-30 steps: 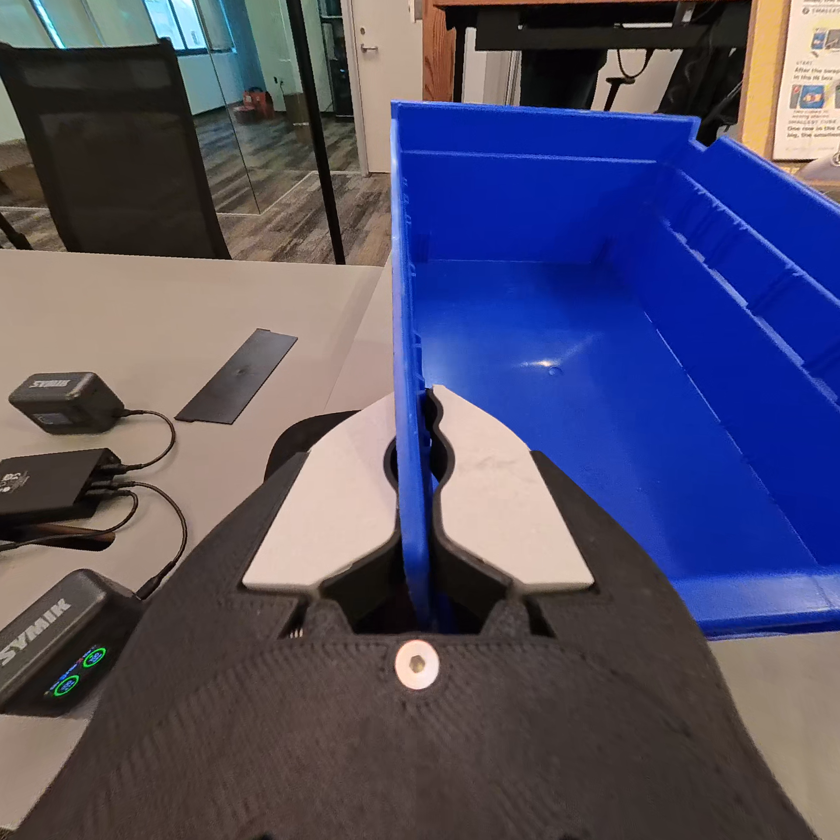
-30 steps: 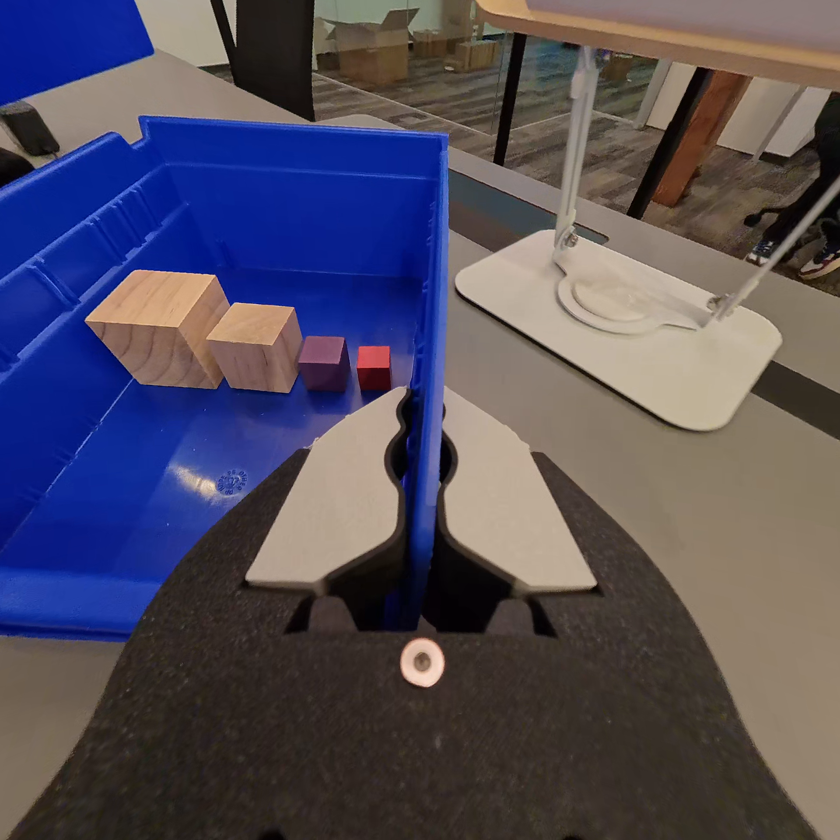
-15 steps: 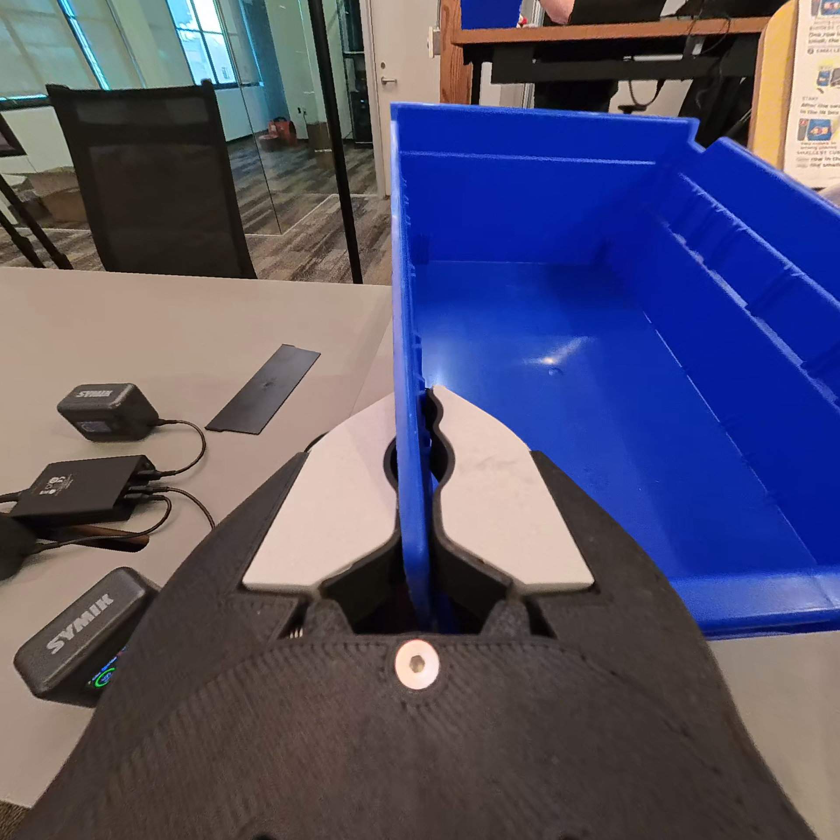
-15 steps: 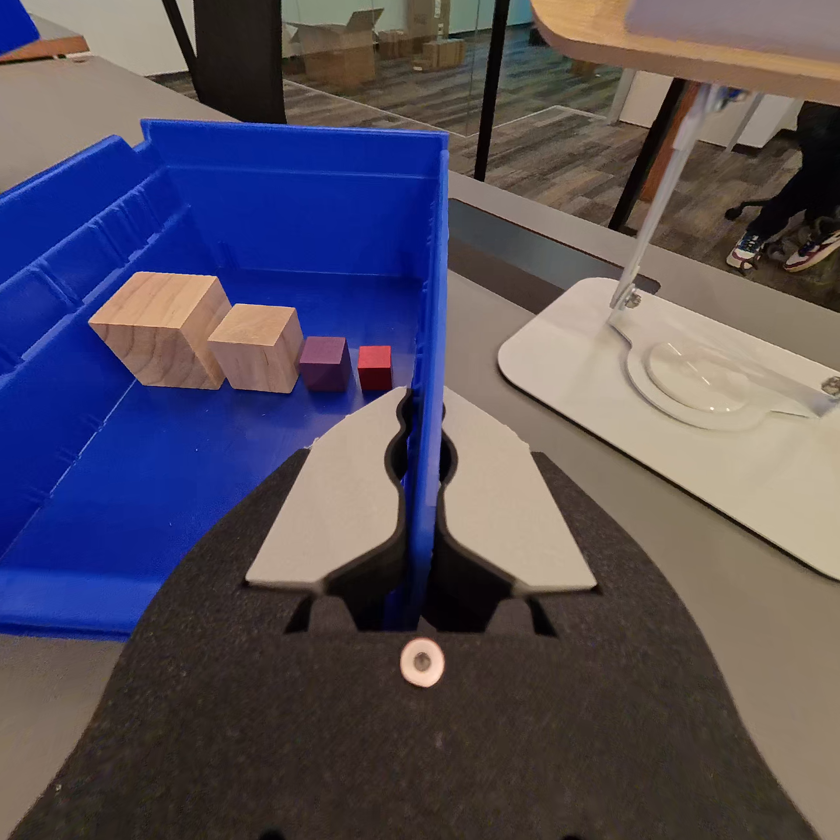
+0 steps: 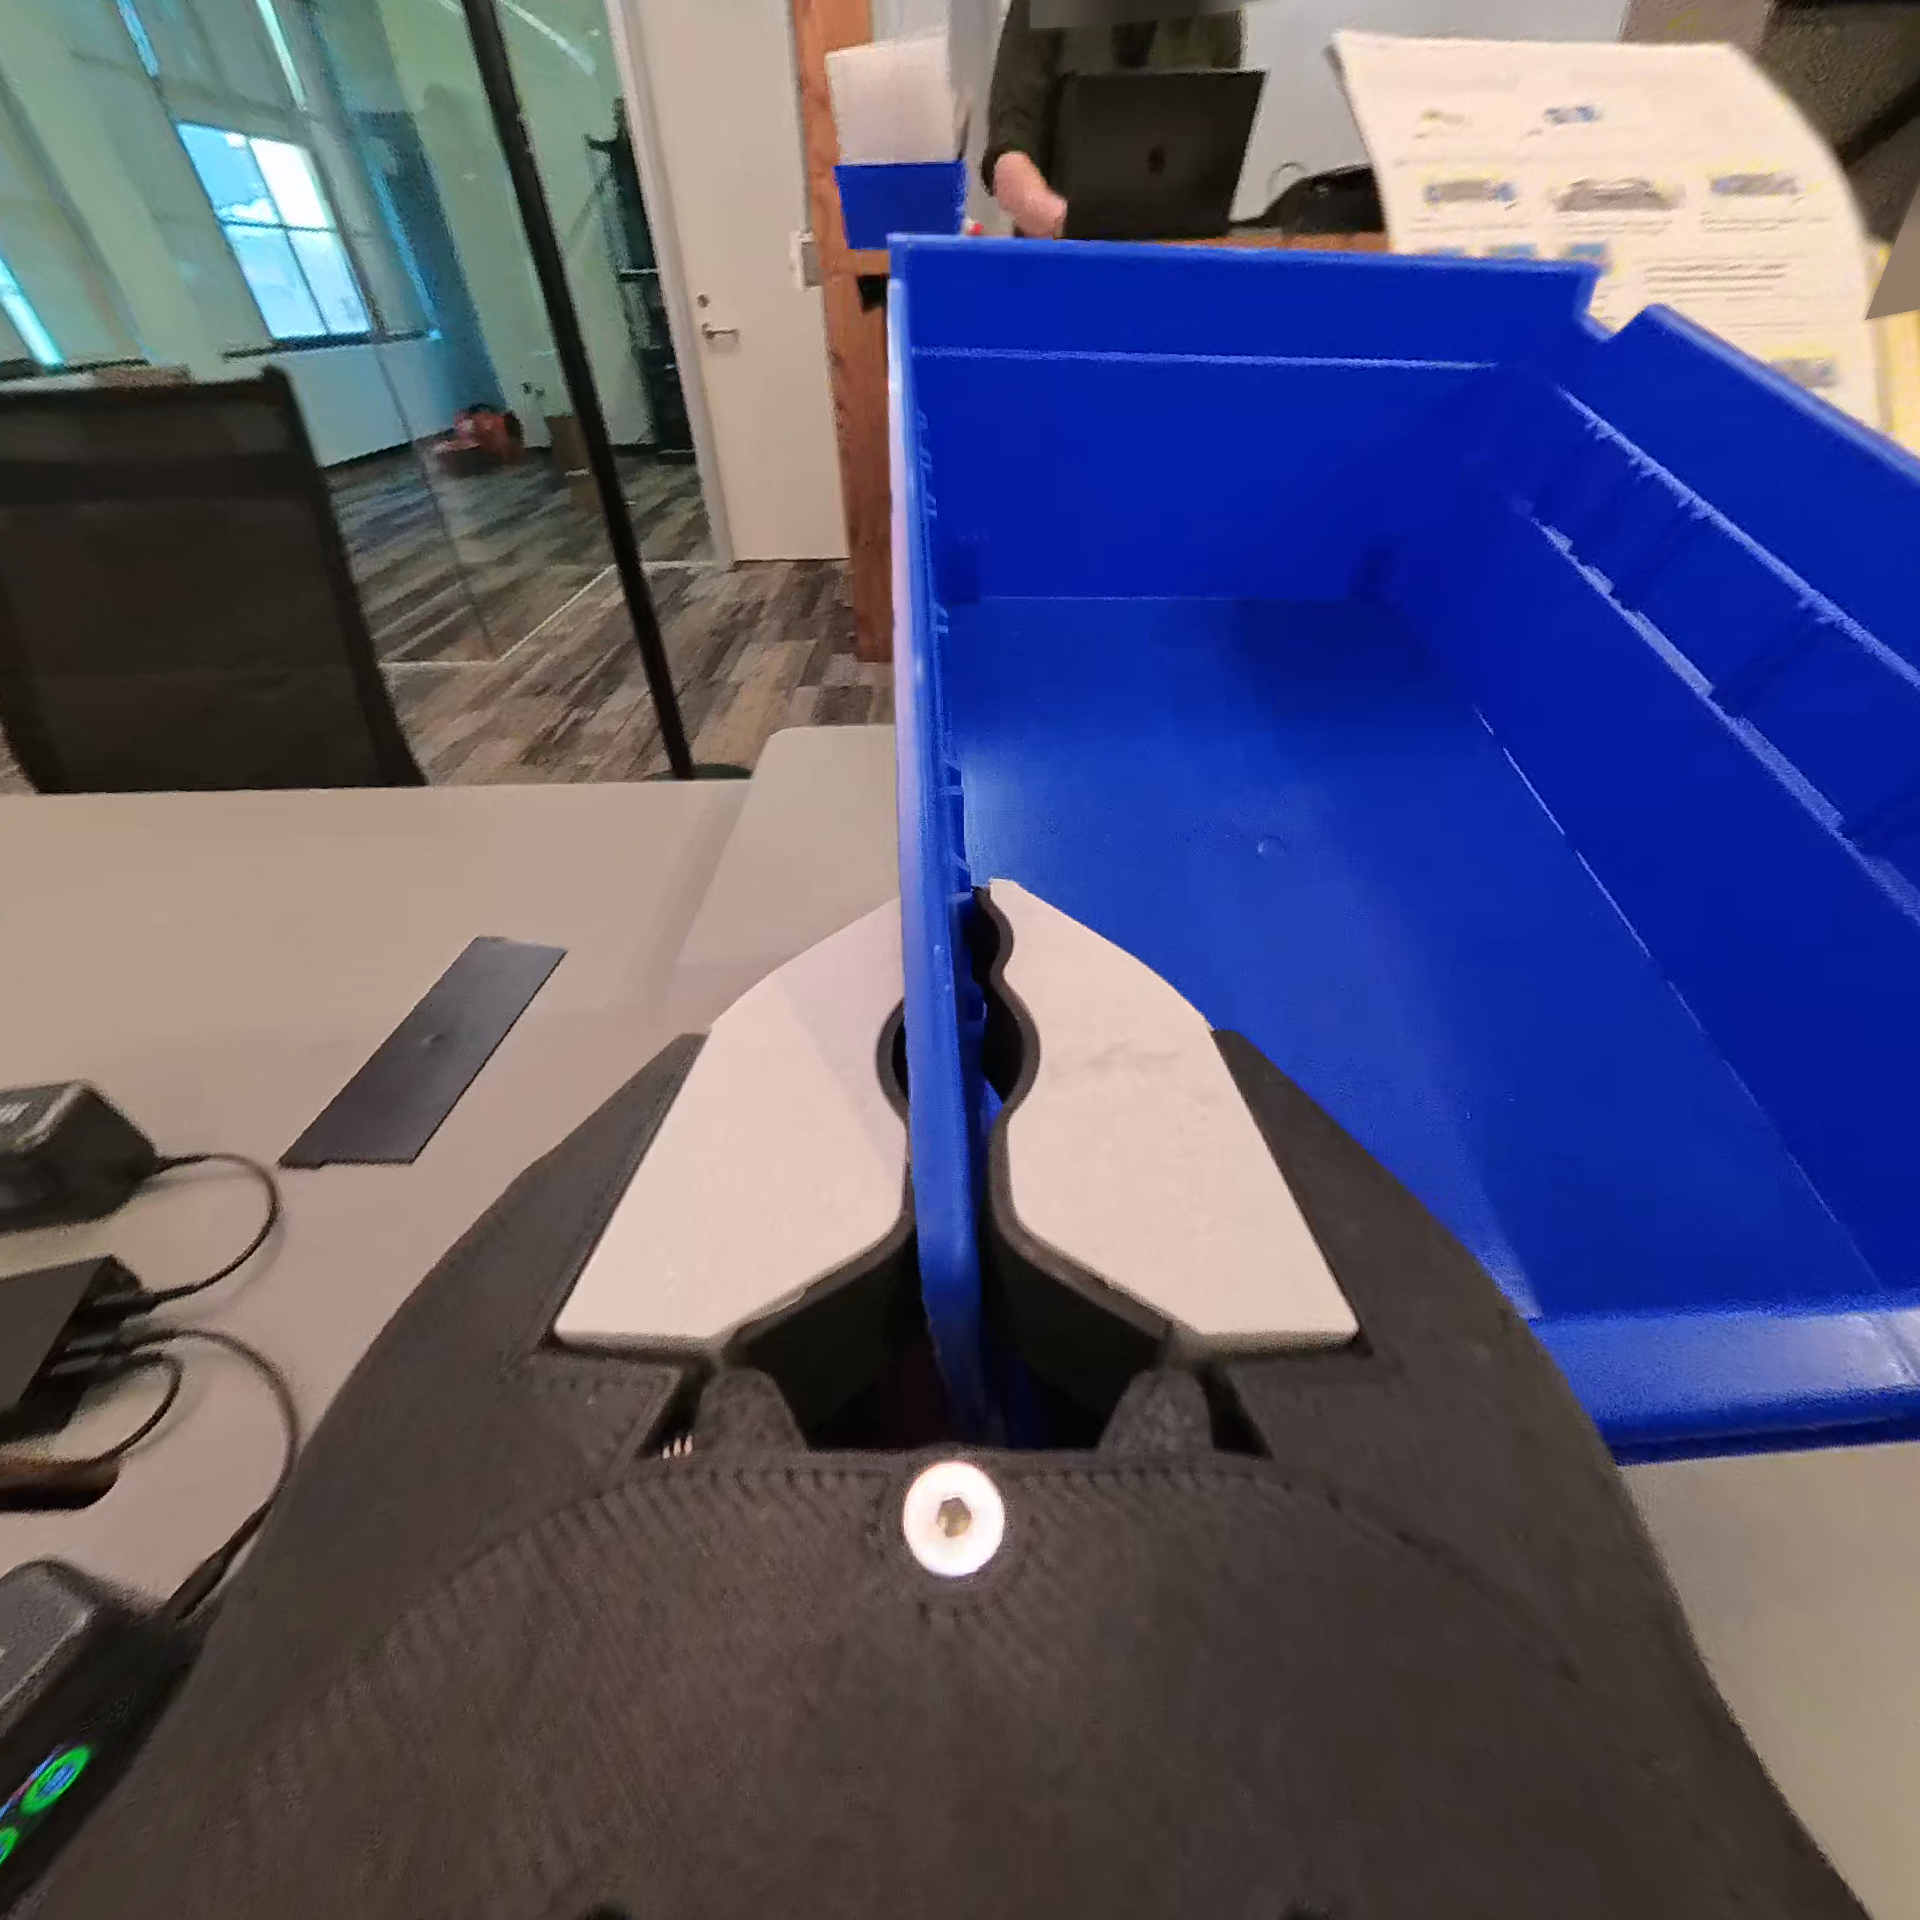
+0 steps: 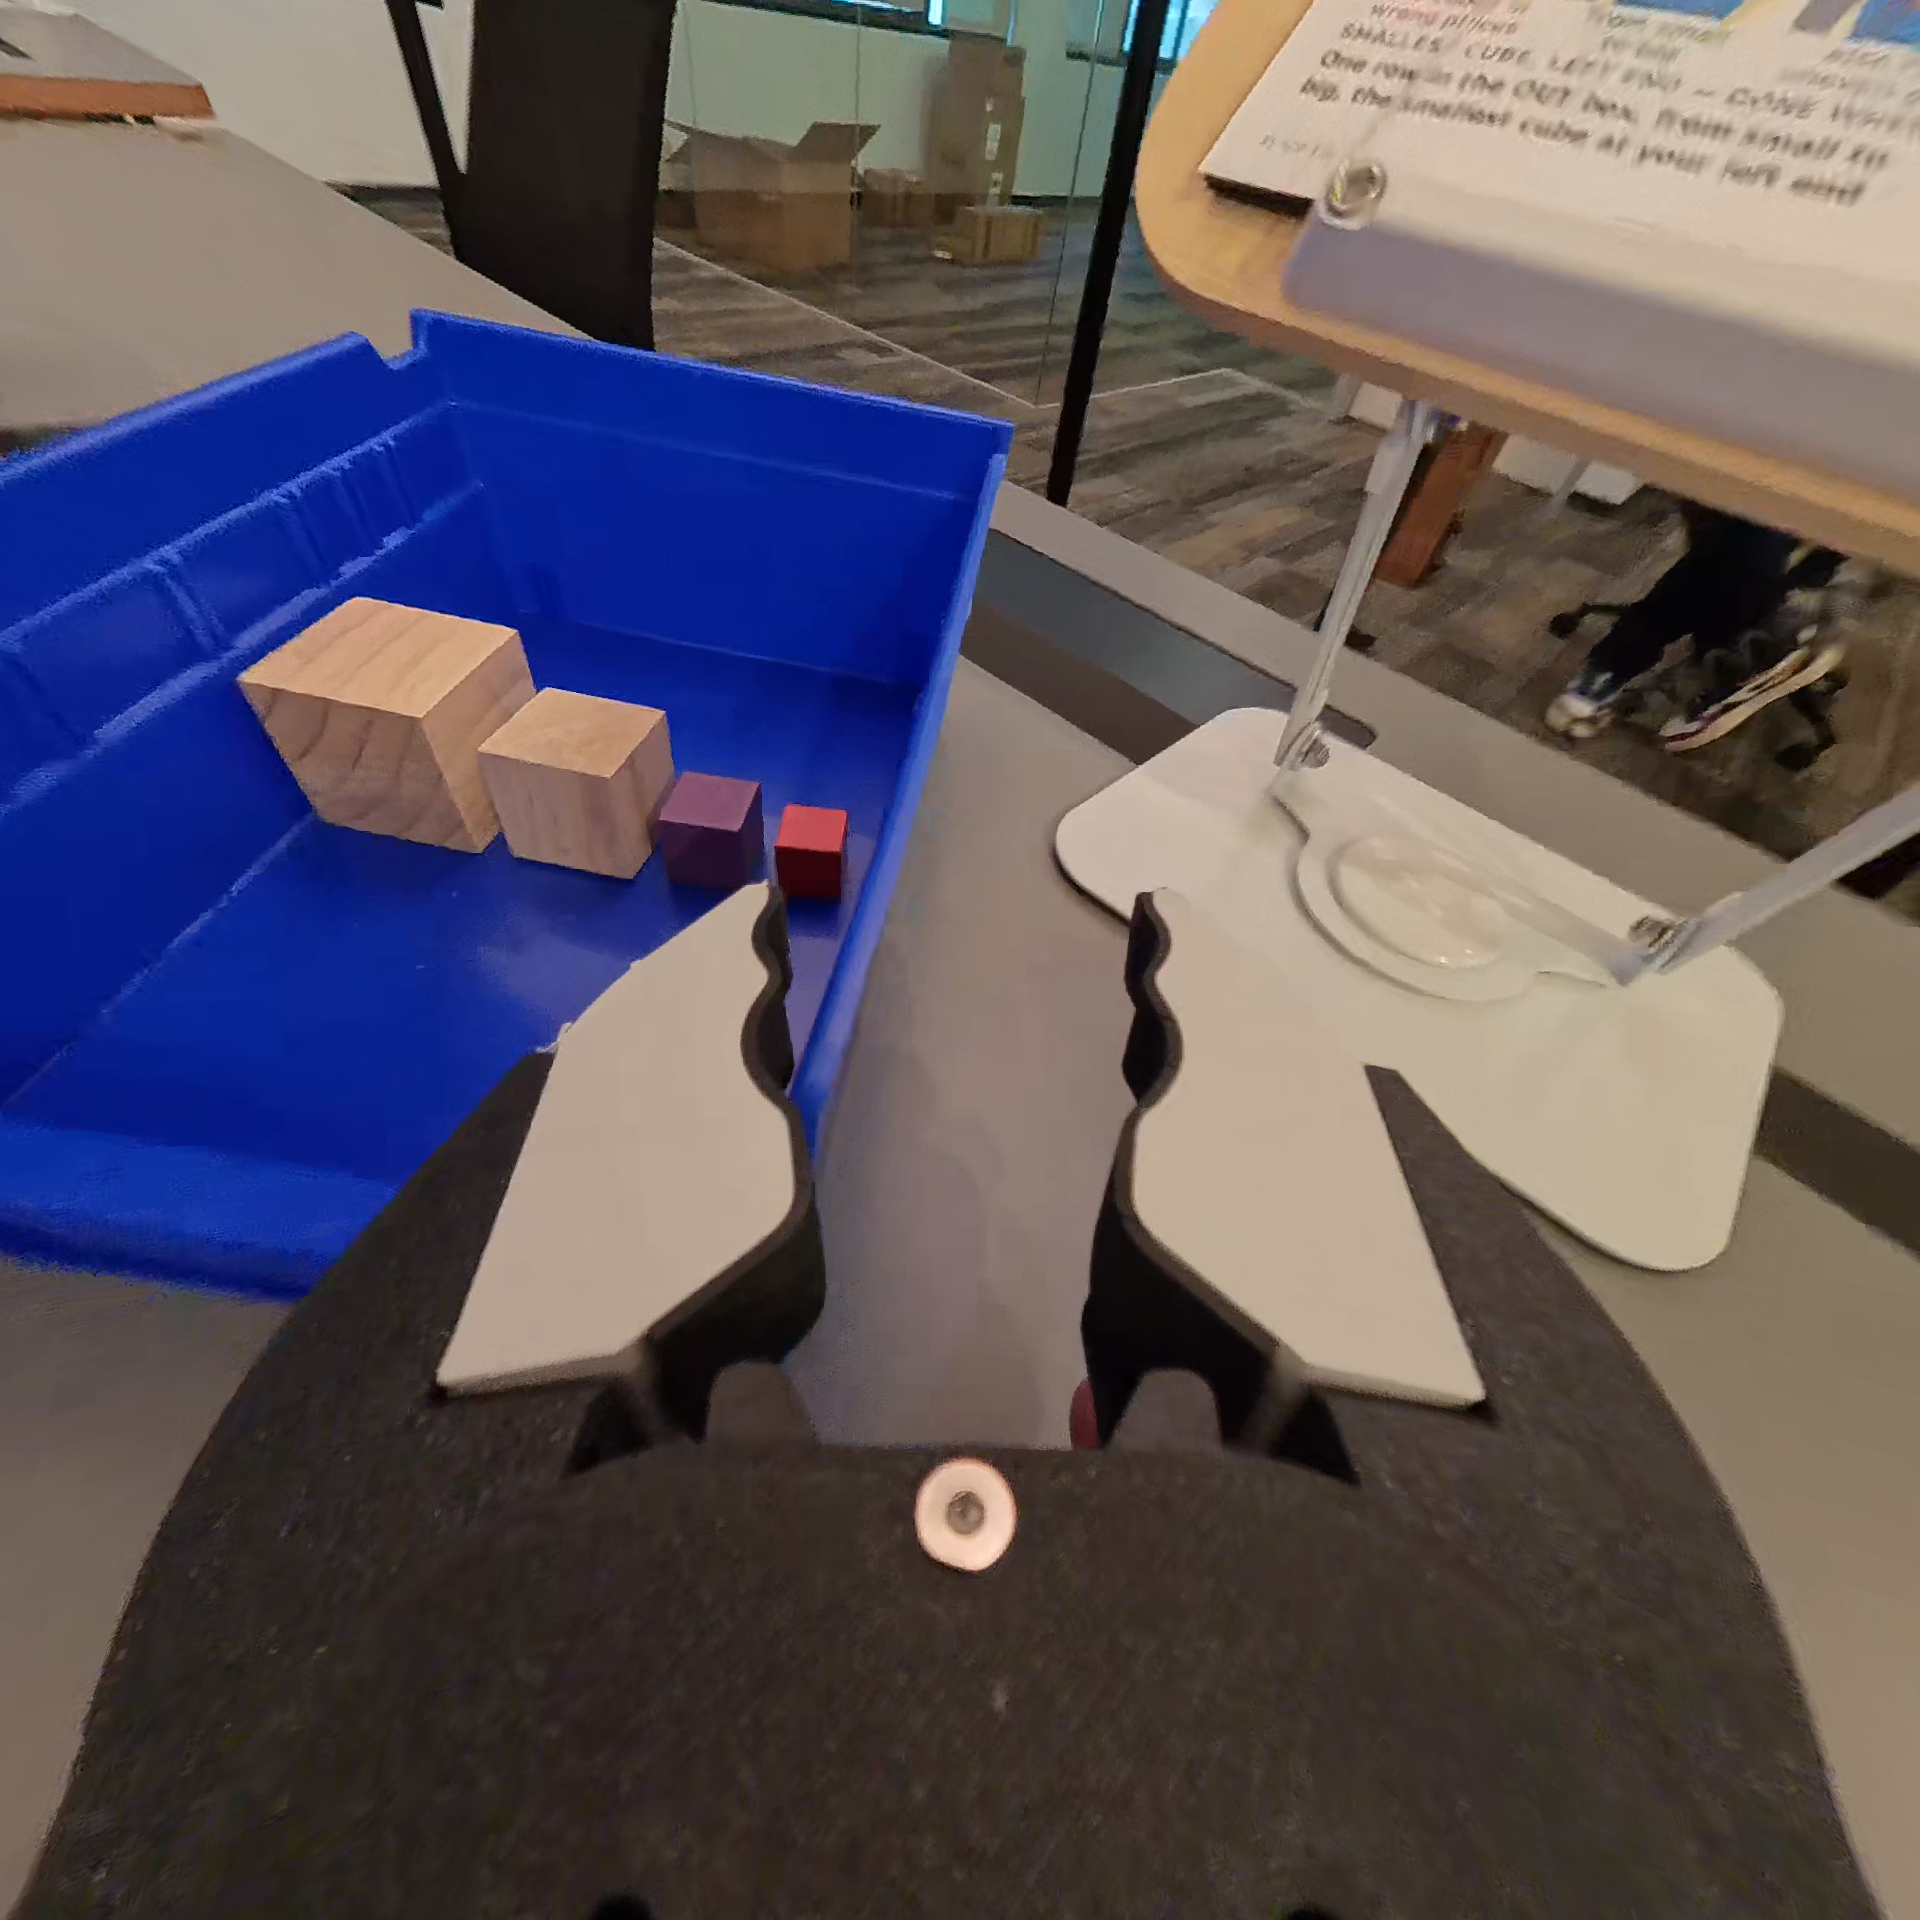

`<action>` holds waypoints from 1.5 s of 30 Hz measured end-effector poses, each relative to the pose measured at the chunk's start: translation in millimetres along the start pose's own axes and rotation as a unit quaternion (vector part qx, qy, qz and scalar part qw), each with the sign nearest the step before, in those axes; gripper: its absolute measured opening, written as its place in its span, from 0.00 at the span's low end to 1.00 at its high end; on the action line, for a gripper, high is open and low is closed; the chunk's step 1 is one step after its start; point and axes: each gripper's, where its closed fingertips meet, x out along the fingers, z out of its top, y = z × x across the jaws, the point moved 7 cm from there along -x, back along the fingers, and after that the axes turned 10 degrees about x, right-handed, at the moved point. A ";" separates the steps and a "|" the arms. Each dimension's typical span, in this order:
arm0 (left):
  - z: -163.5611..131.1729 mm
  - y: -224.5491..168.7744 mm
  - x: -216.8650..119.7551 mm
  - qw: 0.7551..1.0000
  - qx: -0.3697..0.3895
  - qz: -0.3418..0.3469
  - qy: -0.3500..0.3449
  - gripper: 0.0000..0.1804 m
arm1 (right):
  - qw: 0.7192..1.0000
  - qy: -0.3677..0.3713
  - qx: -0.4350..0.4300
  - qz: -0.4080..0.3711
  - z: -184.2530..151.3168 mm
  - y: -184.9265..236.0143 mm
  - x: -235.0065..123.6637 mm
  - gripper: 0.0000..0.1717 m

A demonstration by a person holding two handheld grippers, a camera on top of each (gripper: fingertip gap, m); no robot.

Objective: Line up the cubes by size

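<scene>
Pinching bin wall (image 5: 940, 727), left tongs (image 5: 951, 899), right tongs (image 6: 956, 904) spread, cubes (image 6: 582, 779) descending rightward.

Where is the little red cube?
In the right wrist view, the red cube sits inside the blue bin, between the purple cube and the bin's right wall.

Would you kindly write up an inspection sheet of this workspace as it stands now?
Surface: grey table, bare between the items.
Job's things: four cubes in a row inside the blue bin: large wooden cube, smaller wooden cube, purple cube, red cube. A second blue bin shows nothing inside.
Clutter: white stand base, black flat strip, black power devices.
Grippers: left gripper fingers clamped on the second bin's wall; right gripper open, straddling the first bin's wall.
Cables: black leads from the devices.
Surroundings: office chair, glass partition, cardboard boxes, a person at a laptop.
</scene>
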 end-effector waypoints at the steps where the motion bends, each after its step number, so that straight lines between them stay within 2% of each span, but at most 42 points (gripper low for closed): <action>1: 4.8 -7.3 3.1 1.000 0.003 -0.010 -0.004 0.02 | 1.000 0.006 0.020 0.013 -1.8 -1.6 -3.0 0.36; 4: 16.8 -30.4 13.8 0.999 0.006 -0.037 -0.012 0.02 | 0.999 0.018 0.021 0.024 -8.8 -2.6 -9.5 0.38; 7: 27.7 -61.1 24.6 0.997 0.005 -0.075 -0.019 0.02 | 0.999 0.002 0.041 0.033 -9.1 -7.9 -34.4 0.37; 10: 40.0 -99.8 40.0 0.992 0.007 -0.123 -0.025 0.02 | 0.998 -0.019 0.057 0.035 -6.6 -22.0 -77.3 0.33; 15: 56.1 -188.4 79.2 0.976 0.005 -0.218 -0.021 0.02 | 0.995 -0.035 0.094 0.010 -19.4 -63.8 -171.6 0.29; 21: 43.7 -314.8 109.8 0.941 0.006 -0.337 0.021 0.02 | 0.985 -0.050 0.127 -0.103 -60.6 -108.7 -284.5 0.27; 26: 16.6 -392.9 124.6 0.918 0.021 -0.390 0.062 0.02 | 0.972 -0.058 0.151 -0.172 -85.2 -121.3 -350.0 0.27; 31: -12.5 -425.3 146.2 0.924 0.019 -0.371 0.090 0.02 | 0.969 -0.060 0.150 -0.189 -96.4 -109.5 -377.8 0.30; 33: -20.5 -432.4 153.4 0.927 0.018 -0.363 0.096 0.02 | 0.969 -0.074 0.163 -0.169 -96.0 -97.8 -383.4 0.32; 37: -29.7 -445.0 158.5 0.929 0.016 -0.356 0.101 0.02 | 0.975 -0.070 0.161 -0.134 -92.7 -59.9 -372.5 0.40; 39: -29.7 -450.0 158.0 0.930 0.021 -0.353 0.098 0.02 | 0.976 -0.061 0.161 -0.135 -91.1 -45.8 -362.3 0.47; 41: -30.3 -451.1 158.6 0.932 0.014 -0.349 0.098 0.02 | 0.972 -0.066 0.178 -0.141 -89.5 -38.3 -357.7 0.40; 43: -32.2 -449.1 159.3 0.934 0.002 -0.343 0.100 0.02 | 0.967 -0.059 0.178 -0.174 -92.1 -41.0 -355.9 0.47; 45: -32.5 -449.5 157.1 0.936 0.011 -0.337 0.097 0.02 | 0.965 -0.056 0.190 -0.170 -92.4 -40.2 -358.4 0.47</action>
